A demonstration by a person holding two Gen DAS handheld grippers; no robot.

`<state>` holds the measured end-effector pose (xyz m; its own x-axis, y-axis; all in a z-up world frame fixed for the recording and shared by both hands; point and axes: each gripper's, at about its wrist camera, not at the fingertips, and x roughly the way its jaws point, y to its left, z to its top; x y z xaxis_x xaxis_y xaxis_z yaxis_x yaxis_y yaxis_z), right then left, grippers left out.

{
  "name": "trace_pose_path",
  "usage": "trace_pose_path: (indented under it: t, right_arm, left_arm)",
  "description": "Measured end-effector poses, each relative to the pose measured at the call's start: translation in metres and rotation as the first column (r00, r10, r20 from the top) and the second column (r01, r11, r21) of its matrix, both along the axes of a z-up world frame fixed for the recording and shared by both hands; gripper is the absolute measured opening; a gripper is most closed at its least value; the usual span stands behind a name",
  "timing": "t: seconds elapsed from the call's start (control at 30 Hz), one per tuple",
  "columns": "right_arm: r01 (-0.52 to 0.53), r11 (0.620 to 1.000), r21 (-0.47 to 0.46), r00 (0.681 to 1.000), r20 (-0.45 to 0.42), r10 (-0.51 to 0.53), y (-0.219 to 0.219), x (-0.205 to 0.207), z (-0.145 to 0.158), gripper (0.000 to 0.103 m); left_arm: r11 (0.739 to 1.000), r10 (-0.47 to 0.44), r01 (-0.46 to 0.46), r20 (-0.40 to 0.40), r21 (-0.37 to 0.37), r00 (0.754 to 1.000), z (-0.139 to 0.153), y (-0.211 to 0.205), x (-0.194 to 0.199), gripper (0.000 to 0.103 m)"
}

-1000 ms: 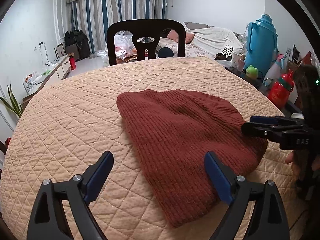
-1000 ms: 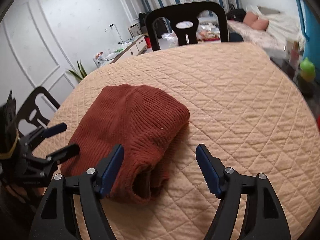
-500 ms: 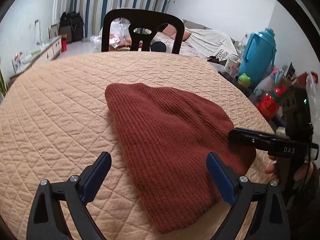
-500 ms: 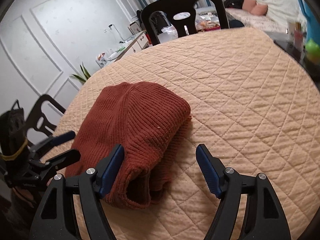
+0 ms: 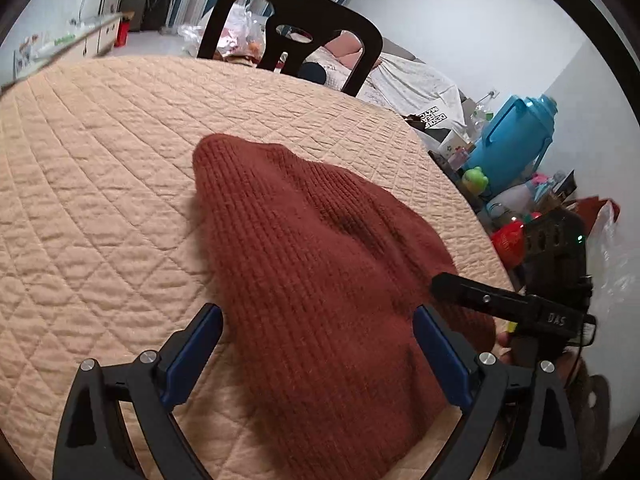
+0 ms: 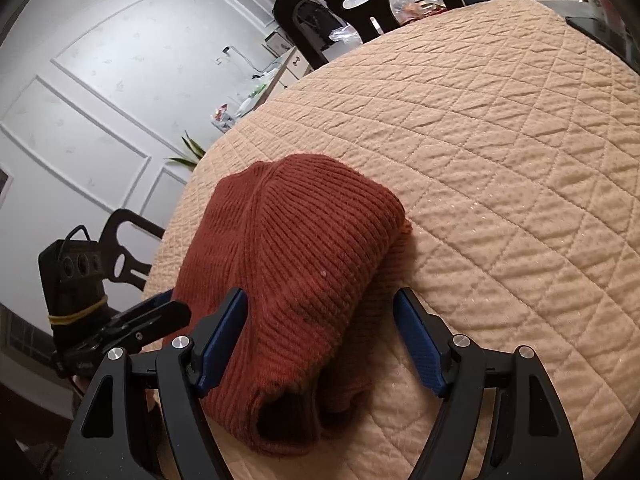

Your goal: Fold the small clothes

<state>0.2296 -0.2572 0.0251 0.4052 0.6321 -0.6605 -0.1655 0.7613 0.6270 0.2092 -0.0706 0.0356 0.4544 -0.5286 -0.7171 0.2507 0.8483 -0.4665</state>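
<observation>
both grippers have closed in on the rust-red knit beanie (image 5: 320,280) since a second ago, so it now fills far more of each wrist view. the left gripper (image 5: 316,352) is spread wide, its blue-padded fingers (image 5: 192,354) either side of the beanie's near edge, not clamped on it. the right gripper (image 6: 320,332) is likewise open, straddling the beanie's (image 6: 296,264) open brim end, whose dark mouth faces that camera. the beanie lies flat on the peach quilted table cover (image 5: 100,200), toward the near edge of the round table. seen from the left wrist, the right gripper's black finger (image 5: 480,296) reaches over the beanie's far side, with "das" printed on its body. a black chair (image 5: 288,36) stands beyond the table, and a blue thermos jug (image 5: 516,140) sits off to the right. white cloth on the bed (image 5: 420,88) carries black lettering, too small to read.
</observation>
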Motion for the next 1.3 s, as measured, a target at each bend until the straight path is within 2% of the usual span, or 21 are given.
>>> trace_pose_path:
  t: [0.23,0.63,0.7,0.77,0.9,1.0,1.07,1.3]
  right_arm:
    - [-0.019,1.000,-0.001,1.000,0.001,0.019,0.006,0.005,-0.001,0.075]
    - [-0.030,0.998,-0.047,0.999,0.013,0.031,0.010,0.004,0.001,0.074]
    - [-0.026,0.997,-0.070,1.000,0.015,0.027,0.013,0.004,0.002,0.072]
    - [-0.016,0.996,-0.088,1.000,0.012,0.018,0.012,0.003,0.002,0.065]
    - [0.002,0.996,-0.088,1.000,0.003,-0.001,0.009,0.003,0.001,0.053]
    - [-0.009,0.997,-0.072,1.000,0.000,0.009,0.012,0.002,0.001,0.041]
    - [-0.007,0.996,-0.091,1.000,0.007,0.007,0.016,0.001,0.003,0.039]
    - [0.007,0.995,-0.099,1.000,0.014,-0.006,0.018,0.000,0.005,0.035]
  left_arm:
    - [0.998,0.014,-0.018,-0.064,-0.062,0.998,-0.009,0.003,0.012,0.097]
    - [0.997,0.019,-0.026,-0.093,-0.073,0.995,-0.013,0.004,0.018,0.095]
    - [0.997,0.030,-0.037,-0.098,-0.070,0.995,-0.014,0.006,0.018,0.092]
    - [0.996,0.045,-0.053,-0.106,-0.070,0.993,-0.014,0.009,0.018,0.084]
    - [0.995,0.061,-0.070,-0.122,-0.074,0.991,-0.016,0.014,0.018,0.069]
    - [0.994,0.068,-0.077,-0.125,-0.071,0.990,-0.017,0.014,0.018,0.064]
    - [0.995,0.069,-0.077,-0.124,-0.068,0.990,-0.017,0.013,0.018,0.058]
    - [0.995,0.074,-0.082,-0.119,-0.065,0.990,-0.015,0.013,0.019,0.050]
